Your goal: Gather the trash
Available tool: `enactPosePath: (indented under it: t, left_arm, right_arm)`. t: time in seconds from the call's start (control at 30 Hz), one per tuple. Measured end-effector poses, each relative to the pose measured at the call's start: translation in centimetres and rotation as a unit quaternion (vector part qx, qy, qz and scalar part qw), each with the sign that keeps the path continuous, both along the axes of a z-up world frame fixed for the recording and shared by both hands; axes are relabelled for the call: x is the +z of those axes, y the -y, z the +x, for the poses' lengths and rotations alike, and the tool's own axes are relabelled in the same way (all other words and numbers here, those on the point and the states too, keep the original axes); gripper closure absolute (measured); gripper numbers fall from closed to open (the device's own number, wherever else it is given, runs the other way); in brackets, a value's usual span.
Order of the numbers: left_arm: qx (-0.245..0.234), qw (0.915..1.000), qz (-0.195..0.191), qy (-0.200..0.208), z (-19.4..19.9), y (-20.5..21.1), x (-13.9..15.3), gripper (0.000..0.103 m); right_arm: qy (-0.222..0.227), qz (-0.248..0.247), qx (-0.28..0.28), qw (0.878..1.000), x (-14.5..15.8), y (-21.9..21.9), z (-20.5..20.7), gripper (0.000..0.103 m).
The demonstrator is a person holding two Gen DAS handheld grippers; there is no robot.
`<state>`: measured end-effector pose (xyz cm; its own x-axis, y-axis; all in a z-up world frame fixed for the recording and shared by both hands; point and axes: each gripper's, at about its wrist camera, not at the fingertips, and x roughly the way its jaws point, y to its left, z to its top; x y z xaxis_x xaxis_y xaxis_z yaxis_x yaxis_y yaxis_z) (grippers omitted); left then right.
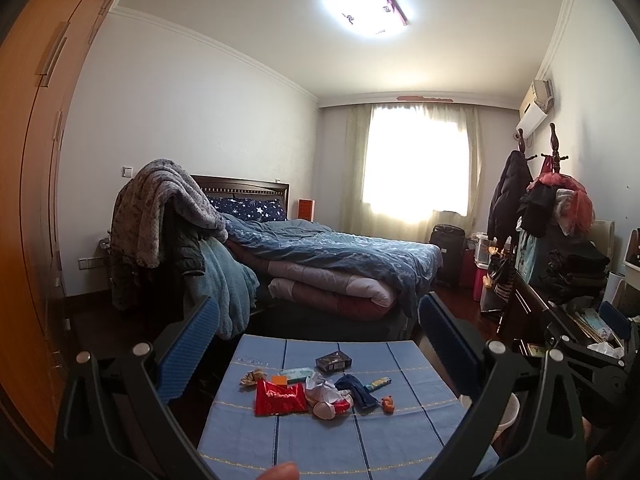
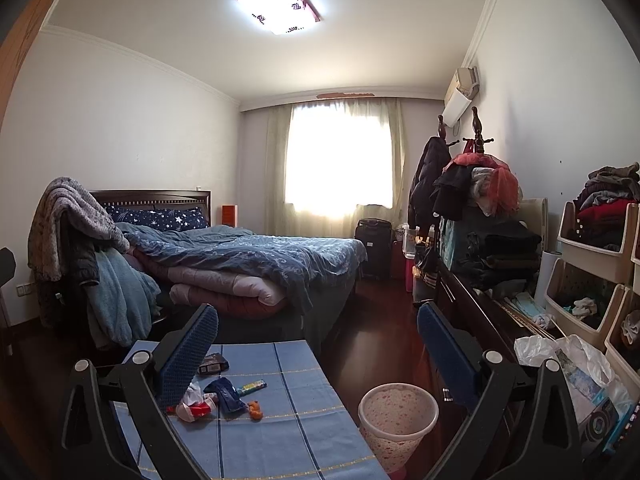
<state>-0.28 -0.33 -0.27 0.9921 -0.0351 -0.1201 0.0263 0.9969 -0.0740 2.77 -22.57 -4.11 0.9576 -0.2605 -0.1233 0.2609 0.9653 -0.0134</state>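
Trash lies in a heap on a small table with a blue cloth (image 1: 328, 440): a red foil wrapper (image 1: 280, 398), a crumpled white plastic bag (image 1: 322, 388), a dark blue wrapper (image 1: 356, 388), a small dark box (image 1: 334, 361), a gold crumpled wrapper (image 1: 250, 378) and a small orange piece (image 1: 387, 403). My left gripper (image 1: 320, 344) is open and empty, held above the table's near side. My right gripper (image 2: 318, 356) is open and empty, further right; the heap (image 2: 224, 396) sits by its left finger. A pale speckled waste bin (image 2: 396, 420) stands on the floor right of the table.
A bed with blue bedding (image 2: 248, 256) stands beyond the table. A chair draped with blankets (image 1: 168, 216) is at the left. A dark dresser piled with clothes (image 2: 492, 256) and storage bins (image 2: 592, 264) line the right wall. A wooden wardrobe (image 1: 28, 200) is at the far left.
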Motion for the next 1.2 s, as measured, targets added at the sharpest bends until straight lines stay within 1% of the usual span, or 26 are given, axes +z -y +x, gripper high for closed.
enactPosePath:
  t: [0.87,1.2]
  left_arm:
    - [-0.002,1.0,0.001,-0.002,0.15,-0.06,-0.11,0.003]
    - [-0.001,0.9999,-0.001,-0.01,0.52,-0.04,-0.79,0.003]
  right_arm:
    - [-0.001,0.003,0.001,1.0,-0.18,0.14,-0.01,0.003]
    - [-0.005,0.002,0.003,1.0,-0.8,0.06,0.08,0.003]
